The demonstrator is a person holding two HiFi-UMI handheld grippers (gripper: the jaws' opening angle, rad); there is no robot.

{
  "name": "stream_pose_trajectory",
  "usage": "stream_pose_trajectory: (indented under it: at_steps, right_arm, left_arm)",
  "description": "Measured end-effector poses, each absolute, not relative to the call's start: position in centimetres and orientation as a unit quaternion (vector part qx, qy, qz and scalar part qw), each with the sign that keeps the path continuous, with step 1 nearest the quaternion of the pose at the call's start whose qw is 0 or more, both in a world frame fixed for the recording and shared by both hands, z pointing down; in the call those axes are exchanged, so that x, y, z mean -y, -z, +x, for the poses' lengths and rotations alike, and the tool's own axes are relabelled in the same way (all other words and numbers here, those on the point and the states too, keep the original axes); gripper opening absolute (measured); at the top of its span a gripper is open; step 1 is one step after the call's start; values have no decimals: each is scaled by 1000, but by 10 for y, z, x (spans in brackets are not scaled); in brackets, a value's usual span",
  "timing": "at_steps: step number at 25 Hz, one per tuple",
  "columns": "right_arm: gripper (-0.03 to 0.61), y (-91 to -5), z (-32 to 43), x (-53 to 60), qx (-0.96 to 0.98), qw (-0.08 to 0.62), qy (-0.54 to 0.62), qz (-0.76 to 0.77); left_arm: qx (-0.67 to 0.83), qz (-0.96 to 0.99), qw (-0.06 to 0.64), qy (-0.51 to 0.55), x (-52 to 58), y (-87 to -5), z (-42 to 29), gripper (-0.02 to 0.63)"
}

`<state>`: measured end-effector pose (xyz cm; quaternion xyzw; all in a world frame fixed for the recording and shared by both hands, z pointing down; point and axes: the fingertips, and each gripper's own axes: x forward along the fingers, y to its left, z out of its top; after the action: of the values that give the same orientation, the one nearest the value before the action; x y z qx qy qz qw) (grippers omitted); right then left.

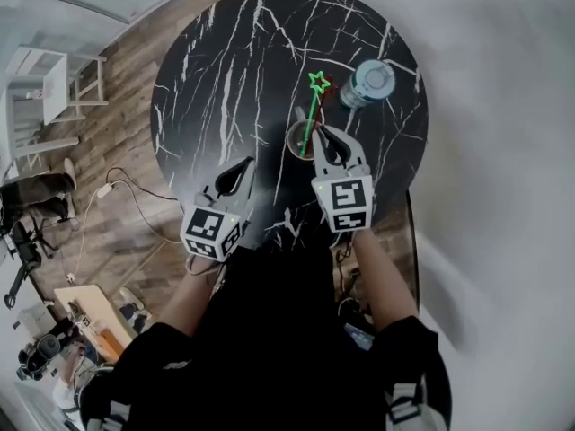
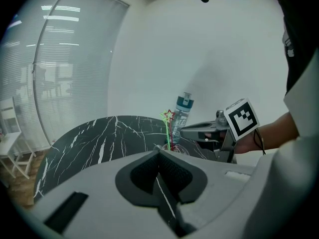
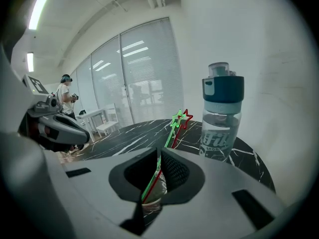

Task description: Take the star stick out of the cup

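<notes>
Jaws of the left gripper (image 1: pixel 244 167) are pressed together with nothing between them; in the left gripper view only a thin seam shows where the two dark pads meet. This gripper hangs over the near part of the round black surface with white marble veins (image 1: pixel 225 70) and touches none of the things. Ahead of its jaws and to their right stands the small clear cup (image 1: pixel 296 144), apart from them.

Out of the cup rise two thin sticks, both tilted away from the person: the green star-topped plastic stick (image 1: pixel 312 113) and, just beside it, the red star-topped plastic stick (image 3: pixel 181 126). Their star heads are close together above the cup.

The right gripper (image 1: pixel 322 136) is at the cup, with its jaws over the rim. In the right gripper view these jaws are almost together. The stems of the green and the red stick both pass through the narrow slit between them, so the jaws pinch the stems a little above the cup. The lower ends of the sticks are inside the cup, which shows under the jaws. I cannot tell whether the pads press the red stem as firmly as the green one.

Beyond the right jaws and to their right stands the clear water bottle with the dark teal cap (image 1: pixel 368 83). It is upright on the surface, near the star heads.
</notes>
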<state>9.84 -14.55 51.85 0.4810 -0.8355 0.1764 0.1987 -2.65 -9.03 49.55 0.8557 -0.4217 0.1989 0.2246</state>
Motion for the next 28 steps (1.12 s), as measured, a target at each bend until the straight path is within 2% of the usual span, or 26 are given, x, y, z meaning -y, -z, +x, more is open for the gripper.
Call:
stream_pose_trajectory:
  at_steps: [5,6,7,28]
  right_arm:
    - [8,-529,105,165,828,196,-193,489]
    - [50,-532,106,168,827,195,-197,490]
    - [61,-535,107,171,825,196,-201,490]
    - [53,-558,101,186,834,158,-263,459]
  left_arm:
    - [421,852,232,-205,93,-505,-23,-2]
    - [422,852,232,-206,93,-506,-24,-2]
    - [423,851,233,-206,93,-506,-24,-2]
    - [440,836,244,-219,80,-516,-31,-2]
